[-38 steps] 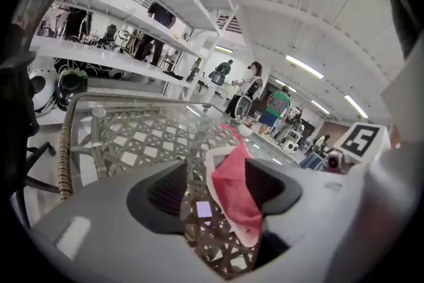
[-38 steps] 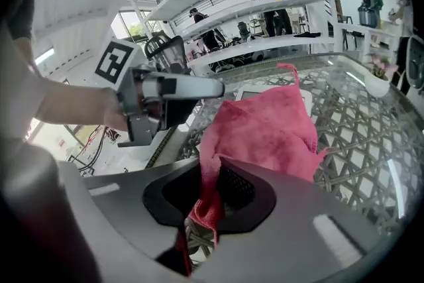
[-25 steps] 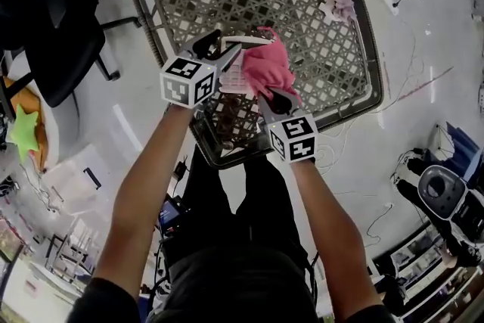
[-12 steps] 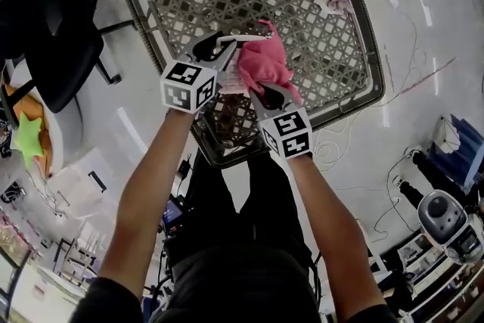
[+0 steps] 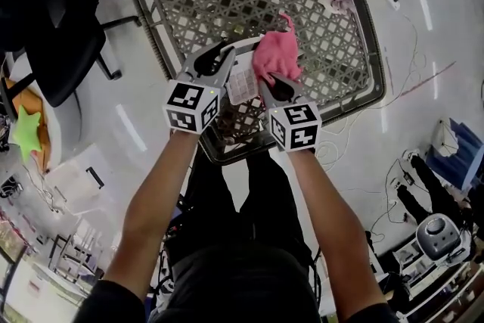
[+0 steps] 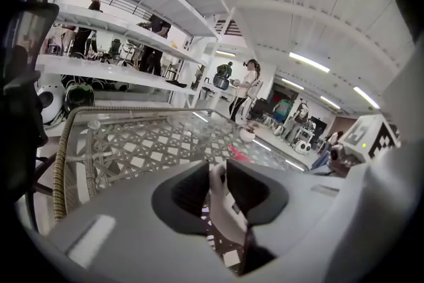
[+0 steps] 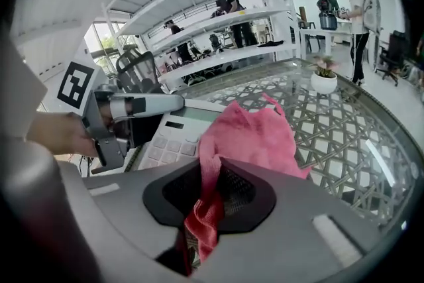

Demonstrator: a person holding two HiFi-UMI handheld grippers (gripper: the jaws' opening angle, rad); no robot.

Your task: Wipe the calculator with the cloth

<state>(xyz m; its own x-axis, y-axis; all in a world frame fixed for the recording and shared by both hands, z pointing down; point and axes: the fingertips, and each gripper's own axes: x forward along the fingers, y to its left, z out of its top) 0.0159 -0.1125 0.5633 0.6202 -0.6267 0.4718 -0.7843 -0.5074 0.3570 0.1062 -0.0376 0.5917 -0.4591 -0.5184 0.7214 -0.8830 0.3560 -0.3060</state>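
Observation:
The white calculator [image 5: 243, 79] is held above the wicker-lattice glass table [image 5: 333, 64], its keys [image 7: 165, 142] facing up in the right gripper view. My left gripper [image 5: 225, 55] is shut on the calculator's left edge [image 6: 222, 199], which stands as a thin white rim between the dark pads. My right gripper [image 5: 276, 87] is shut on a pink cloth [image 5: 275, 57]. The cloth [image 7: 255, 139] bunches out ahead of the jaws and lies over the calculator's right part. The two grippers are close together, side by side.
A small pale potted plant [image 5: 339, 1] stands at the table's far right. A black office chair [image 5: 53, 26] is at the left of the table. Cables [image 5: 355, 140] trail on the floor to the right. People stand at shelves in the background [image 6: 152, 43].
My left gripper's jaws have closed on the calculator and lifted it a little. The pink cloth and right gripper have shifted slightly right and farther up the table.

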